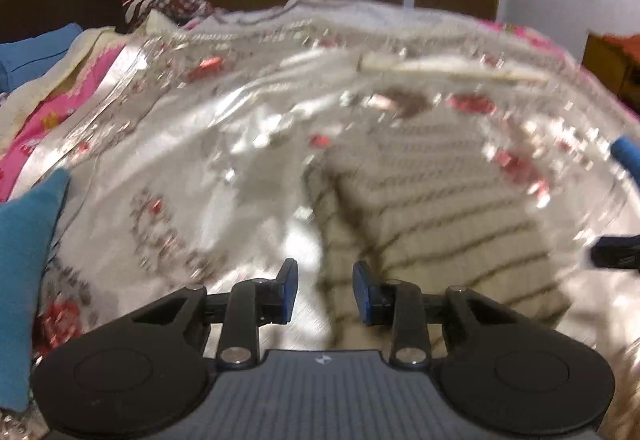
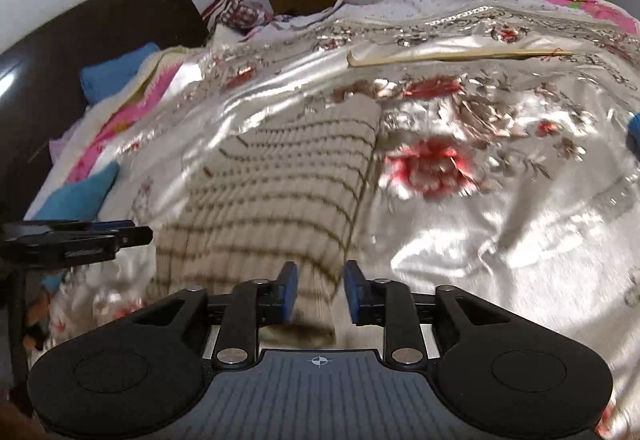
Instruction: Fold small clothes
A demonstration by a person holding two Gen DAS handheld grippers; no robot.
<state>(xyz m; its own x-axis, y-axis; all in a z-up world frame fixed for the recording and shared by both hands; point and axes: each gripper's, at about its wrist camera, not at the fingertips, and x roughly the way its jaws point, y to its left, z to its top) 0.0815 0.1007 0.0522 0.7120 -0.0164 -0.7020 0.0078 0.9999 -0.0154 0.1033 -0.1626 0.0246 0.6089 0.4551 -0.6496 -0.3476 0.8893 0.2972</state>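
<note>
Both grippers hover over the bed: the right gripper [image 2: 320,292] has its jaws spread above the striped beige garment's [image 2: 276,183] near edge, not pinching it. Left gripper [image 1: 325,292] is spread too, empty. Garment lies flat on the satin floral bedspread [image 2: 500,240].

The folded garment [image 2: 276,183] lies on the bedspread [image 2: 500,240], before the headboard [image 2: 80,39].

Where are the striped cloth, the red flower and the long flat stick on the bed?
Striped cloth [image 2: 280,179]: right wrist view, middle of its striped face.
Red flower [image 2: 428,163]: right wrist view, centre of the bloom printed on the bedspread.
Stick [image 2: 452,57]: right wrist view, midway along its length.
</note>
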